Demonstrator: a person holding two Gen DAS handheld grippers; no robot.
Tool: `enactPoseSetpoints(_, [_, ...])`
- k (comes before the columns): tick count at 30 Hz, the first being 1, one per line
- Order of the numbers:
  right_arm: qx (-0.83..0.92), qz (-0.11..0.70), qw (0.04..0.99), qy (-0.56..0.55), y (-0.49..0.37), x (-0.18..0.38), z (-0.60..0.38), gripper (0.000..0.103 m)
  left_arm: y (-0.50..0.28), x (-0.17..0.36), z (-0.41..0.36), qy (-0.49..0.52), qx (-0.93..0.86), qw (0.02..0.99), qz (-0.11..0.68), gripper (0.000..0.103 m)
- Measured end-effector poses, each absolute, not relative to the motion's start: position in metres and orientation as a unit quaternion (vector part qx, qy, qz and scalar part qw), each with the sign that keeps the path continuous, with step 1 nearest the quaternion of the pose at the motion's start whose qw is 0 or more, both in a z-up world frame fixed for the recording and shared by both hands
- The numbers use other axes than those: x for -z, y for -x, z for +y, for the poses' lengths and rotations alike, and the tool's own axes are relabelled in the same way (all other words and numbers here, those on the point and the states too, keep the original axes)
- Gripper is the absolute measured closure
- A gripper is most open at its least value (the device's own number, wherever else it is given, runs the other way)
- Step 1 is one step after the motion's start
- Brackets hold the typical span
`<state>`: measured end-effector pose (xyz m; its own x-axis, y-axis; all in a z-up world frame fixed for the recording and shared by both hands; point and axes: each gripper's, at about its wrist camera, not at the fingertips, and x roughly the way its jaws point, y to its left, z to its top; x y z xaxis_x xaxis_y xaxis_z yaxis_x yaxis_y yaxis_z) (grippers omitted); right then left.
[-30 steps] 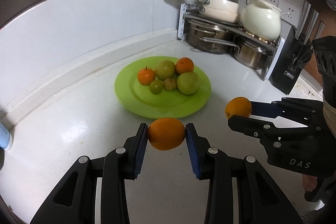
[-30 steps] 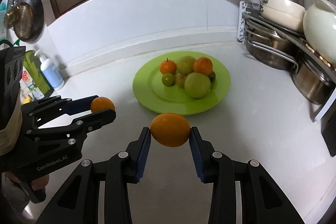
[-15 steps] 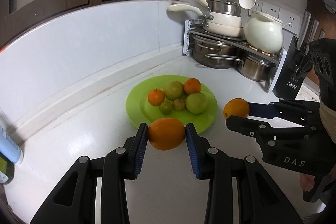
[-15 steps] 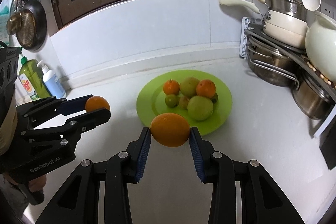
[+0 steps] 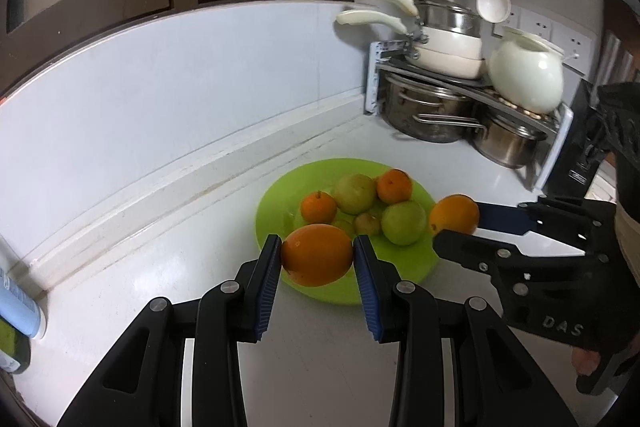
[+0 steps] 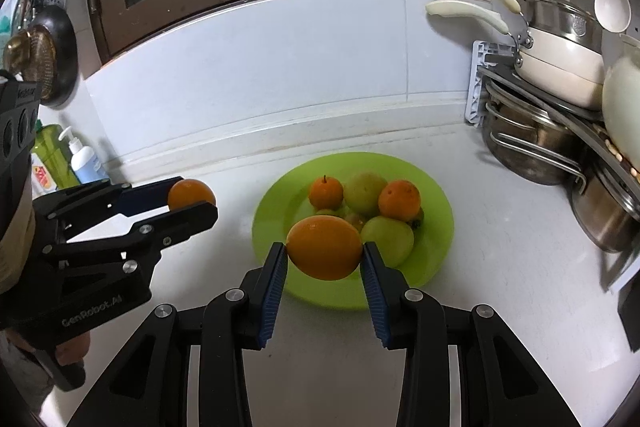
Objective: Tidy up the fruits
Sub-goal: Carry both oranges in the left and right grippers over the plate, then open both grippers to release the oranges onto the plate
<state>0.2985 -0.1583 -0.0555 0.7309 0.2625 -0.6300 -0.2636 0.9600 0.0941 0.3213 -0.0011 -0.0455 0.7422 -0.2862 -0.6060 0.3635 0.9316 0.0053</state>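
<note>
Each tongs pair clamps a smooth, round orange (image 5: 317, 254) (image 6: 325, 247).

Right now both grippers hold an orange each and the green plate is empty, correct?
Not empty. The green plate already holds several fruits, orange and green, clear in the right wrist view. The left gripper and right gripper do each hold an orange.

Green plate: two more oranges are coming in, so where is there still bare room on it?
The green plate is bare along its left side and near rim. Its centre and right are crowded with the piled fruit. The white counter between plate and pot rack is also bare.
</note>
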Motion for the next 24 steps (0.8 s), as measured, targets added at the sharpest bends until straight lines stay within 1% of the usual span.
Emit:
enactPoseSetpoints(9, [-0.131, 0.347, 0.929, 0.008, -0.323, 0.064, -0.158, 0.064, -0.353, 0.059, -0.003, -0.055, 0.181, 0.927, 0.325, 0.066])
enactPoseSetpoints(24, [-0.123, 0.384, 0.915, 0.013, -0.356, 0.097, -0.158, 0.064, -0.398, 0.102, -0.014, -0.099, 0.202, 0.903, 0.367, 0.066])
